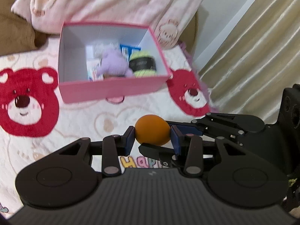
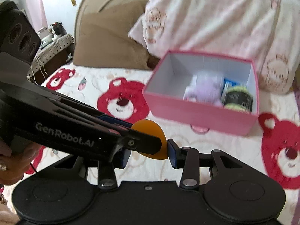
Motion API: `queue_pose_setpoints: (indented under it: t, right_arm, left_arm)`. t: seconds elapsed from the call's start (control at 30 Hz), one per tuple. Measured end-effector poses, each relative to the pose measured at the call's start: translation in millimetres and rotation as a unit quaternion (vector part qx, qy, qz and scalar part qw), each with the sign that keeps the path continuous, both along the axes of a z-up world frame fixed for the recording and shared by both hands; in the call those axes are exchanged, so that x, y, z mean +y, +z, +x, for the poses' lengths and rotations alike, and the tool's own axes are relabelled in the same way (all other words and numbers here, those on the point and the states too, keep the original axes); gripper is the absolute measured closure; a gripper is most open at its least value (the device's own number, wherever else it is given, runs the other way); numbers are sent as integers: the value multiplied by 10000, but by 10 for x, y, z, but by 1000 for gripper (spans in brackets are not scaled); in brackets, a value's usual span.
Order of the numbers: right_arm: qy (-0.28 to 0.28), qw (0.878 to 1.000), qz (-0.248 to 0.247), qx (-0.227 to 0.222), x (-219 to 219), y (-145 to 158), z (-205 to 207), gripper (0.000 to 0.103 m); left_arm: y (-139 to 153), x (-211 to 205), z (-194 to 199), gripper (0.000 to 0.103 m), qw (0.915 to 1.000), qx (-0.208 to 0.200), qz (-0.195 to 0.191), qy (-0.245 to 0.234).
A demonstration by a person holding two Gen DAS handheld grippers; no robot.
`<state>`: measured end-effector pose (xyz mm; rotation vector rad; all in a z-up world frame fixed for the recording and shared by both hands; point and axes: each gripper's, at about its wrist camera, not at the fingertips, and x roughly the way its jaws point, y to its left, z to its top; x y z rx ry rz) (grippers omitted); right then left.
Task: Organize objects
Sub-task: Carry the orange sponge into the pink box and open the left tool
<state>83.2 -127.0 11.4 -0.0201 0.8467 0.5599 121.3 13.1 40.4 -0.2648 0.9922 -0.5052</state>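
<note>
An orange egg-shaped ball (image 1: 152, 130) (image 2: 148, 129) hangs above the bedspread, and both grippers pinch it. My left gripper (image 1: 152, 136) is shut on it, a blue pad on each side. My right gripper (image 2: 148, 156) comes in from the right in the left wrist view and closes on the same ball crosswise. Its right pad (image 2: 172, 153) touches the ball; its left pad is partly hidden behind the left gripper. Beyond stands an open pink box (image 1: 112, 89) (image 2: 202, 116) with white inner walls. It holds a purple plush (image 1: 114, 63), a green yarn ball (image 1: 143, 64) and blue-white packets.
The box rests on a white bedspread (image 1: 78, 120) with red bear faces. A pink bear-print blanket (image 2: 215, 18) and a brown pillow (image 2: 110, 43) lie behind it. A beige curtain (image 1: 253, 46) hangs on the right. A bedside stand (image 2: 54, 43) is at far left. A hand (image 2: 11, 161) holds the left gripper.
</note>
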Motion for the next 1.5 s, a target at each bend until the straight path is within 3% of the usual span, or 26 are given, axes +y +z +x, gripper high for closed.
queue_pose_setpoints:
  t: [0.17, 0.7, 1.0, 1.2, 1.5]
  right_arm:
    - [13, 9999, -18, -171, -24, 204, 55, 57]
    - [-62, 9995, -89, -295, -62, 407, 188, 57]
    - [-259, 9978, 139, -594, -164, 517, 695, 57]
    - [-362, 9972, 309, -580, -307, 294, 1280, 57]
    - [-659, 9977, 121, -28, -463, -304, 1942, 57]
  left_arm:
    - [239, -29, 57, 64, 9998, -214, -42, 44]
    - [466, -102, 271, 64, 9995, -299, 3, 45]
    - [778, -316, 913, 63, 9988, -252, 413, 47]
    - [576, -433, 1490, 63, 9985, -244, 451, 206]
    - [-151, -603, 2183, 63, 9994, 32, 228, 260]
